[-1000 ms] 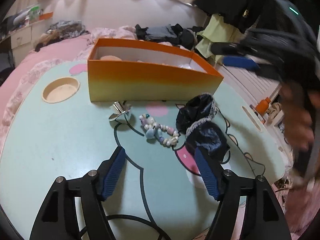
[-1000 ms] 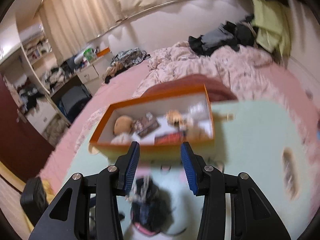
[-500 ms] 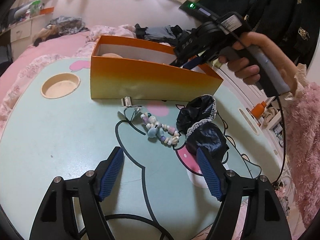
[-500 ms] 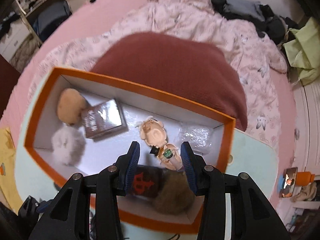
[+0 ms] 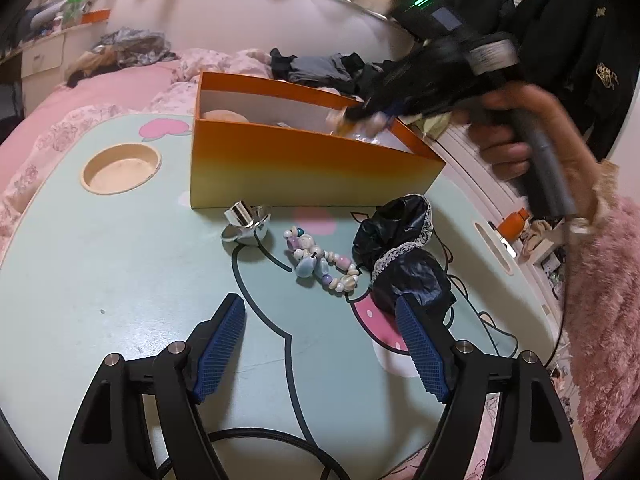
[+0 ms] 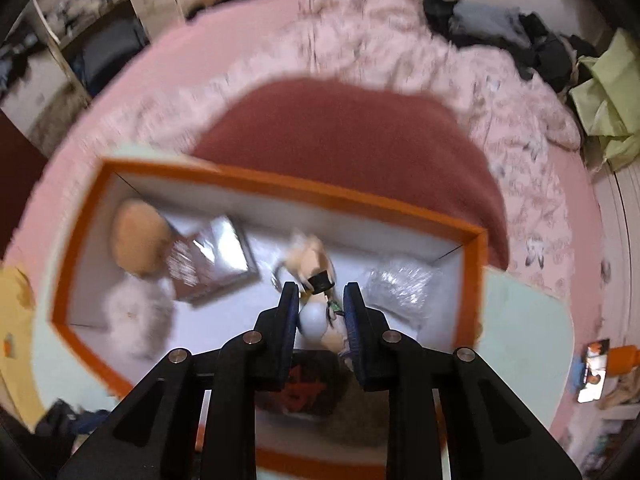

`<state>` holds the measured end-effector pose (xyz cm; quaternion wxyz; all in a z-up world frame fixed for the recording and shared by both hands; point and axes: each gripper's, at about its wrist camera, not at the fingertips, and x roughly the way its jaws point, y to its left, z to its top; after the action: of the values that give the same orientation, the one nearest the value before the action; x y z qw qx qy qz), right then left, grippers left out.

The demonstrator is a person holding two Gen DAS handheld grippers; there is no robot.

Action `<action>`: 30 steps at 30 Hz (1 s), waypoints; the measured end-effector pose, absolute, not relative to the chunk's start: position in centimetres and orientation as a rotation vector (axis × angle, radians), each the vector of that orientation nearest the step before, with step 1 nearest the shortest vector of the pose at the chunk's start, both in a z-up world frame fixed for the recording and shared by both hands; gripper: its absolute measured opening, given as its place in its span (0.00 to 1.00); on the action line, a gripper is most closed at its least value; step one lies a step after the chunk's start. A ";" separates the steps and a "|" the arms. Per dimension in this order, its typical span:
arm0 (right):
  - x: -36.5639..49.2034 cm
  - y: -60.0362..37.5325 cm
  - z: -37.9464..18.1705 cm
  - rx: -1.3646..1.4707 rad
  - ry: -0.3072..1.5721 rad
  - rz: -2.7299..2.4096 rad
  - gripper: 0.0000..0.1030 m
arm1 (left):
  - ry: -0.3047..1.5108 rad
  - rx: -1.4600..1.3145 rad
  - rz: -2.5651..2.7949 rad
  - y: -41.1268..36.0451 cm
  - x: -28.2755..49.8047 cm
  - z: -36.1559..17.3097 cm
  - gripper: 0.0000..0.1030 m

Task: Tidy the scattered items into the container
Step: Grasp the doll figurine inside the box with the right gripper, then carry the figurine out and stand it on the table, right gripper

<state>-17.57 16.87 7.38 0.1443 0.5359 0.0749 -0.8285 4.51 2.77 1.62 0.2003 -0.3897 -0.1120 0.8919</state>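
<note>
Mint table [image 5: 100, 280], orange box [image 5: 304, 168], pastel bead bracelet [image 5: 320, 268], left fingers [image 5: 324, 344] apart w/ nothing between, right fingers [image 6: 320, 312] closing round figurine [image 6: 312, 264].

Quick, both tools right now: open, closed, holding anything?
Left tool: open, empty, above the table.
Right tool: over the orange box, jaws closing around the small figurine; too blurred to tell whether it is gripped.
</note>
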 end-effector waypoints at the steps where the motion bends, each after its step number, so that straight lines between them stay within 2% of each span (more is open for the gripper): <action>1: -17.0 17.2 8.7 1.496 0.179 -2.405 0.24 | -0.314 -1.090 2.493 2.8 4.5 1.6 0.75; 6: -12.5 18.9 14.7 1.255 0.002 -2.450 0.24 | -0.313 -1.090 2.495 2.7 4.4 1.6 0.75; 11: -7.8 20.7 16.5 1.116 -0.107 -2.488 0.24 | -0.312 -1.091 2.497 2.6 4.4 1.6 0.75; 19: -2.9 22.5 9.2 1.199 -0.368 -2.374 0.24 | -0.286 -1.101 2.508 2.8 4.4 1.6 0.77; 27: -3.3 22.2 2.6 1.331 -0.532 -2.299 0.24 | -0.271 -1.105 2.516 3.0 4.4 1.6 0.77; 30: -3.2 21.9 1.7 1.353 -0.523 -2.305 0.25 | -0.275 -1.105 2.515 3.0 4.5 1.6 0.77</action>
<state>-3.19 21.85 1.67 0.2076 0.4861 -0.1877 -0.8279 4.49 3.02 1.57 0.1892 -0.3928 -0.0979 0.8946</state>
